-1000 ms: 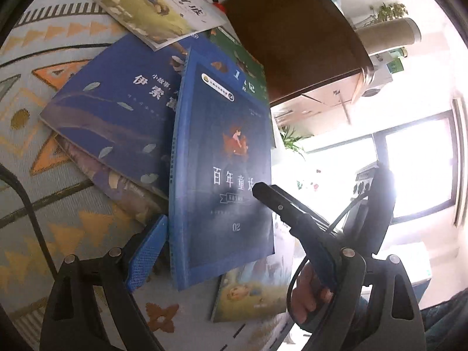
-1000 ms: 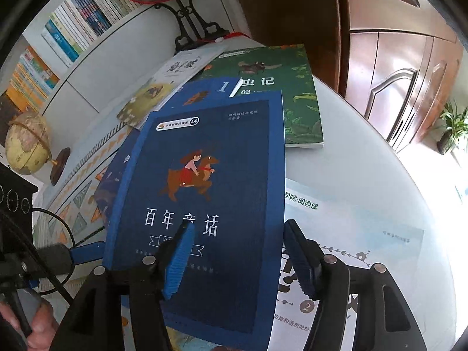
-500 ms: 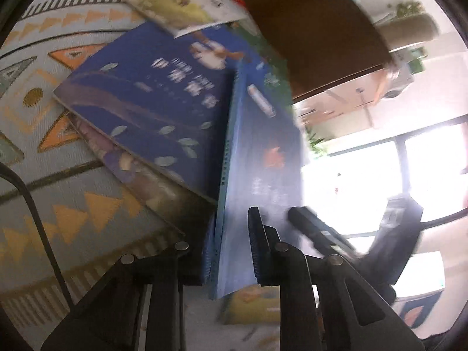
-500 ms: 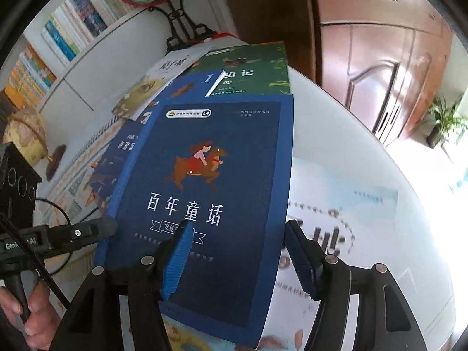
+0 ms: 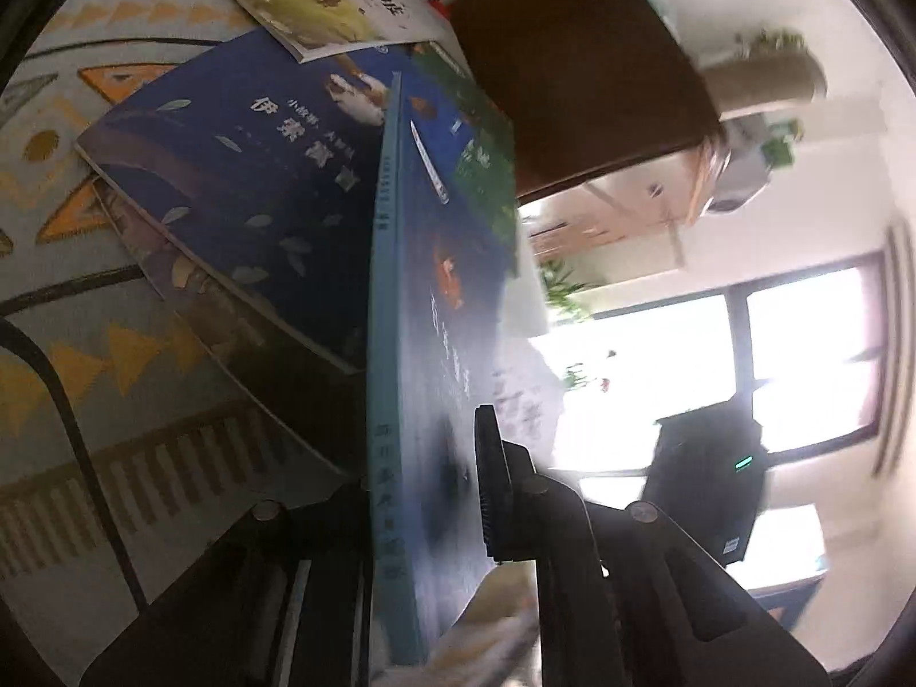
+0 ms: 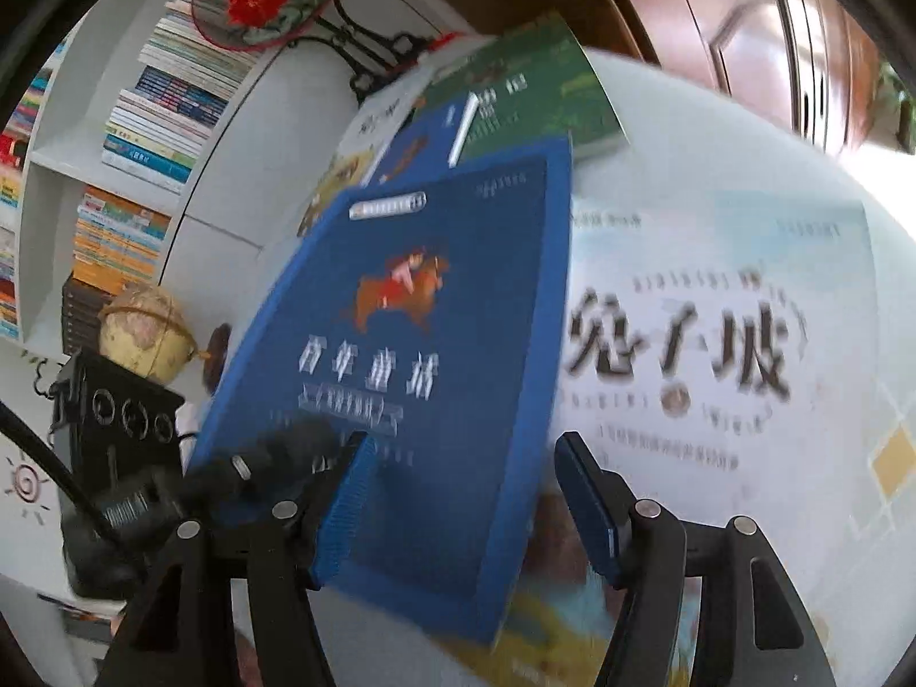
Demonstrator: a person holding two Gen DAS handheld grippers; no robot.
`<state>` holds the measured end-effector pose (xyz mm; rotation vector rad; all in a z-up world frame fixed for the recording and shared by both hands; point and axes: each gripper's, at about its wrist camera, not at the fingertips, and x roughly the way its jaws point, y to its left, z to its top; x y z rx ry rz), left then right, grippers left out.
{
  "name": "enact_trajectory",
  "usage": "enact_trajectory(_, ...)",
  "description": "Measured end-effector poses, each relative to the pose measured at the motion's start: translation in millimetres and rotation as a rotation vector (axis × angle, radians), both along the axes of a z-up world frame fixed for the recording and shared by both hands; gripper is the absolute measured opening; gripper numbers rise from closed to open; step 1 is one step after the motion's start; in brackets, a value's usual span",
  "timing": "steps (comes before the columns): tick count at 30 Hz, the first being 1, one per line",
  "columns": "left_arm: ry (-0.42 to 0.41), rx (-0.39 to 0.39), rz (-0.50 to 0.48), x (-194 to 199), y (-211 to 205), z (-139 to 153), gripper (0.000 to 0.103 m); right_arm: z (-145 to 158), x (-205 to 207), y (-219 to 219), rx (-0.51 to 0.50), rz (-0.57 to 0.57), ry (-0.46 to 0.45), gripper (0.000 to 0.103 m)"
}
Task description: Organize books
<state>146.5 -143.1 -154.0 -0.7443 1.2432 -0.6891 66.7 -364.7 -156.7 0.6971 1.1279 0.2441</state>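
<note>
A blue book with a horse rider on its cover (image 5: 435,286) is tilted up by its light-blue spine edge. My left gripper (image 5: 423,475) is shut on that spine near the lower corner; one finger is hidden behind the book. In the right wrist view the same blue book (image 6: 423,343) slopes over a white book with large black characters (image 6: 715,332). My right gripper (image 6: 464,458) stands open just above the cover's lower right part, pinching nothing. The left gripper's black finger (image 6: 269,458) shows at the book's left edge.
More books lie fanned out on the patterned tablecloth (image 5: 86,343): a dark blue leaf-cover book (image 5: 246,172), a brownish one beneath it (image 5: 189,286), a yellow-green one (image 5: 320,0) and a green one (image 6: 526,97). A bookshelf (image 6: 143,114), globe (image 6: 149,332) and brown cabinet (image 6: 744,28) stand behind.
My left gripper went from open beside the blue book to shut on its spine, and the book tipped up on edge. The right gripper stayed open and rolled, showing more of the white book.
</note>
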Motion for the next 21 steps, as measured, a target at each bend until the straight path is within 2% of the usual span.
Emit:
enact_trajectory(1,0.015,-0.032,0.002,1.8,1.0,1.3,0.01,-1.4,-3.4,-3.0,0.028,-0.002,0.023,0.065)
enact_trajectory(2,0.036,-0.066,0.004,3.8,1.9,1.5,0.01,-2.6,-6.6,-6.5,0.077,-0.013,0.039,0.072)
enact_trajectory(4,0.09,-0.133,0.016,10.5,1.2,-0.4,0.01,-9.7,-11.3,-14.8,0.196,-0.048,0.064,0.076)
enact_trajectory(7,0.135,-0.189,0.033,10.9,2.2,-5.1,0.01,-24.7,-12.0,-24.9,0.388,-0.122,0.085,0.076)
enact_trajectory(9,0.137,-0.173,0.031,3.5,2.6,-4.4,0.01,-25.3,-10.3,-27.5,0.434,-0.147,0.061,0.074)
enact_trajectory(11,0.104,-0.1,0.017,-7.9,4.6,0.3,0.01,-21.6,-7.0,-26.2,0.436,-0.145,0.031,0.048)
enact_trajectory(12,0.08,-0.05,0.006,-12.7,5.4,4.6,0.01,-18.5,-4.5,-22.9,0.412,-0.135,0.026,0.047)
enact_trajectory(14,0.013,0.074,-0.024,-17.2,-0.5,13.8,0.014,-5.7,-4.9,-17.3,0.302,-0.112,-0.002,0.035)
enact_trajectory(19,-0.179,0.367,-0.082,-40.0,-24.4,37.7,0.024,29.6,-8.4,12.4,-0.016,0.023,-0.094,0.031)
enact_trajectory(21,-0.242,0.443,-0.095,-49.0,-32.3,44.8,0.027,42.7,-9.9,28.6,-0.152,0.099,-0.128,0.031)
